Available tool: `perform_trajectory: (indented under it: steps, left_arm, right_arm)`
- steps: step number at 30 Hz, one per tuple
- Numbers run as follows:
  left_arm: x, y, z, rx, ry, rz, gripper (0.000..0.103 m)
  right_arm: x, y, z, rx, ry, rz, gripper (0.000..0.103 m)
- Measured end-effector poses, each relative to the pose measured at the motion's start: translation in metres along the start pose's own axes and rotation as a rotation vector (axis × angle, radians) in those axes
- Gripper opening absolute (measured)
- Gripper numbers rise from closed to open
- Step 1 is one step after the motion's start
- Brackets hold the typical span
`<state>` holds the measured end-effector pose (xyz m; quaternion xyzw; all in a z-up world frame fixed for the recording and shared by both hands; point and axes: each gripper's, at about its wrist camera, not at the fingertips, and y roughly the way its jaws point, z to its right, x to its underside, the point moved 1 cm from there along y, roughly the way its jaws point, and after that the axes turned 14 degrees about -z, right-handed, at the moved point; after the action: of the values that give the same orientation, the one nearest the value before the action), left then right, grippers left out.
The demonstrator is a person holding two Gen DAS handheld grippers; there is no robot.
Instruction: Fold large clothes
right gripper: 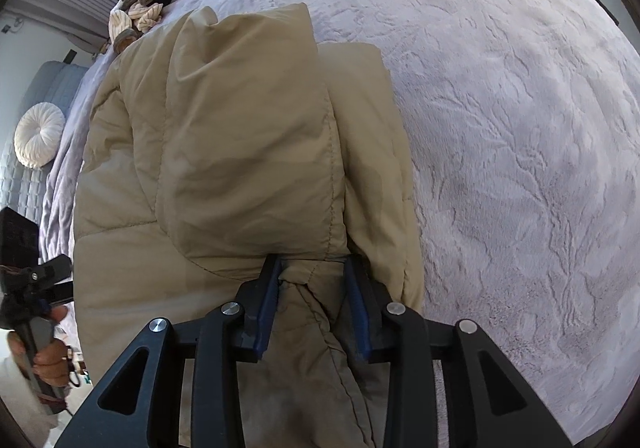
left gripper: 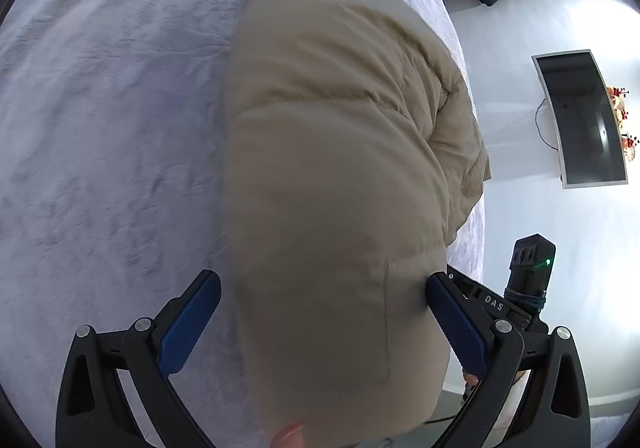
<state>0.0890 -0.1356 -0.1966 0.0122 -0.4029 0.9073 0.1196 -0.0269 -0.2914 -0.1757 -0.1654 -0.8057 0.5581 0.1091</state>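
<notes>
A lavender plush bed (right gripper: 520,128) carries the beige puffer coat (right gripper: 240,148) and piled clothes (right gripper: 148,4).

Likely bedroom: bed (right gripper: 520,128), wall television (left gripper: 580,120)

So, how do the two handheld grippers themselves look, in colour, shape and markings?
Both are matte black frames with cut-out slots and round silver pivot bolts. The left gripper has flat fingers with textured blue pads. The right gripper has the same blue pads. In the left wrist view its body bears white letters "DAS", a green light and dark blue cord wrapping.
</notes>
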Motion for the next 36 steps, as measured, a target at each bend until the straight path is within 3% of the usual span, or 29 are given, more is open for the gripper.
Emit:
perform_trajectory:
  steps: [7,9,11,15,19,25,36]
  left_arm:
    - [-0.012,0.02,0.003,-0.026,-0.006,-0.018,0.103]
    - [-0.013,0.022,0.001,-0.024,-0.011,-0.02,0.103]
    - [-0.011,0.024,-0.001,-0.029,-0.013,-0.022,0.103]
    - [-0.015,0.031,0.006,-0.039,-0.013,-0.024,0.103]
    - [-0.02,0.034,0.011,-0.031,-0.021,-0.026,0.103]
    - [-0.027,0.035,0.003,-0.011,-0.015,-0.042,0.103]
    - [-0.031,0.035,-0.023,0.094,-0.032,-0.047,0.103]
  right_arm:
    - [-0.004,-0.017,-0.002,-0.011,0.003,-0.011,0.039]
    - [-0.005,-0.033,-0.001,-0.016,-0.01,0.014,0.05]
    - [-0.009,-0.047,0.004,-0.023,-0.02,0.045,0.078]
    - [-0.022,-0.057,0.016,-0.068,-0.037,0.042,0.083]
    - [-0.039,-0.037,0.02,-0.13,-0.063,-0.05,0.098]
    - [-0.061,0.004,0.034,-0.151,-0.05,-0.148,0.099]
    - [-0.08,0.038,0.037,-0.432,-0.045,-0.205,0.102]
